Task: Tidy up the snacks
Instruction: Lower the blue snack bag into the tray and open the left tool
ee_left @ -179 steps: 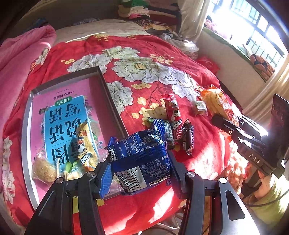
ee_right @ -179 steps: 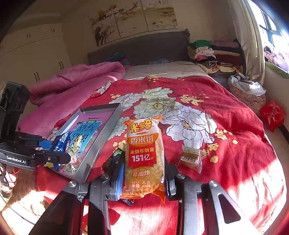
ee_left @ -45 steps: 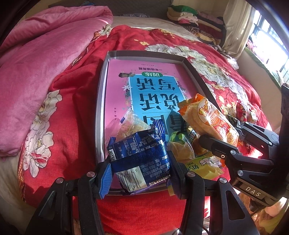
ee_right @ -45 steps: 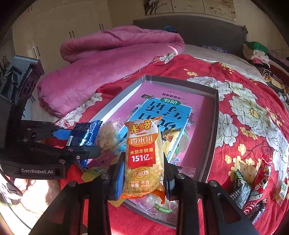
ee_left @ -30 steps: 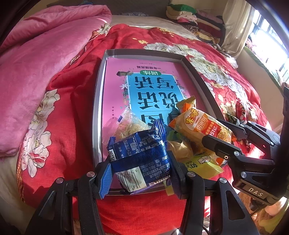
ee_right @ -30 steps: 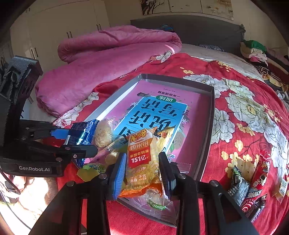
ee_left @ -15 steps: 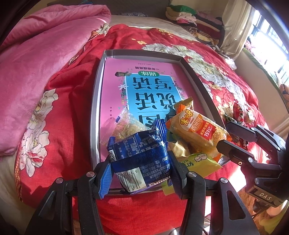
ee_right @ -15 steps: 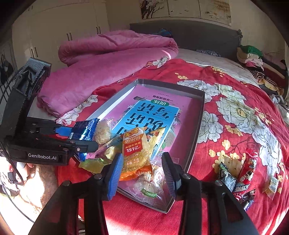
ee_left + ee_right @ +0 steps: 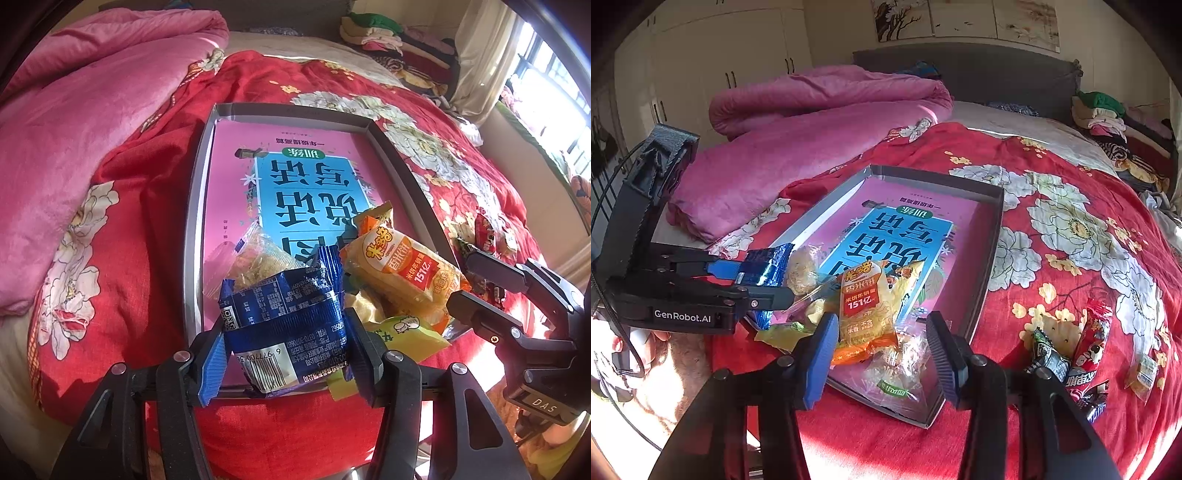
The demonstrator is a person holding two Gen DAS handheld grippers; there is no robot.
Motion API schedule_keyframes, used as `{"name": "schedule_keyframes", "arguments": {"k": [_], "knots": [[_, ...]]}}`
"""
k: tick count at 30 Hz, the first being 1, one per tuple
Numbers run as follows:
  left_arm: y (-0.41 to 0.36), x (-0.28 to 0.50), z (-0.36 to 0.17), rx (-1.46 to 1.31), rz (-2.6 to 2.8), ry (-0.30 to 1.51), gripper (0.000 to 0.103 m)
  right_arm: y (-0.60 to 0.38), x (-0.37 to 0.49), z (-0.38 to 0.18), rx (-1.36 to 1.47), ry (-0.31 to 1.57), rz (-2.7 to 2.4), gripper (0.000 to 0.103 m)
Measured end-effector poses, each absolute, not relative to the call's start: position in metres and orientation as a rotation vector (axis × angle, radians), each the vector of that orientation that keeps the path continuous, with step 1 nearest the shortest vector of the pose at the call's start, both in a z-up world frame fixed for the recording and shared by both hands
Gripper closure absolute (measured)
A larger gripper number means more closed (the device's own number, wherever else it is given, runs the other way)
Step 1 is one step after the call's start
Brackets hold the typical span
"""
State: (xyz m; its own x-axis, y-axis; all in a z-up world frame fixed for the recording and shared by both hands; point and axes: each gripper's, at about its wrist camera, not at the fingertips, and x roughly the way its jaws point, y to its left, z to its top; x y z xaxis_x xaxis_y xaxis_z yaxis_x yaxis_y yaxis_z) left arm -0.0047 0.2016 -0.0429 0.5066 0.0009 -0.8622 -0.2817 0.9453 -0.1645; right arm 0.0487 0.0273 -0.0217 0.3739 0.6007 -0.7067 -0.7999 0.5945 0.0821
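Note:
A grey shallow tray (image 9: 993, 251) with a pink and blue printed bottom lies on the red flowered bedspread. My left gripper (image 9: 286, 332) is shut on a blue snack packet (image 9: 288, 314) and holds it over the tray's (image 9: 194, 229) near left corner. The yellow and orange rice cracker pack (image 9: 864, 299) rests in the tray on several other small packs. My right gripper (image 9: 881, 332) sits just behind that pack. Its jaws are opening, the pads are clear of the pack and nothing is gripped. In the left wrist view, the right gripper (image 9: 461, 278) is beside the cracker pack (image 9: 402, 269).
Several loose snacks lie on the bedspread right of the tray: a red wrapper (image 9: 1086, 339), a dark packet (image 9: 1045, 354) and a small clear pack (image 9: 1143, 369). A pink quilt (image 9: 812, 122) is heaped beyond the tray on the left. Folded clothes (image 9: 1100, 110) are stacked at the far right.
The right gripper lowered the rice cracker pack into the tray, let it go and drew back with its jaws widening. The left gripper kept still with the blue packet.

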Motion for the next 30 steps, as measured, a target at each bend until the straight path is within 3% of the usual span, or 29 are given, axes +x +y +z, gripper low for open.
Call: {"name": "schedule_keyframes", "arguments": {"k": [30], "knots": [[0.211,-0.012,-0.024,-0.414,0.136,0.894,0.028,0.017,0.052,-0.016,-0.273,0.742,0.872,0.047]]}}
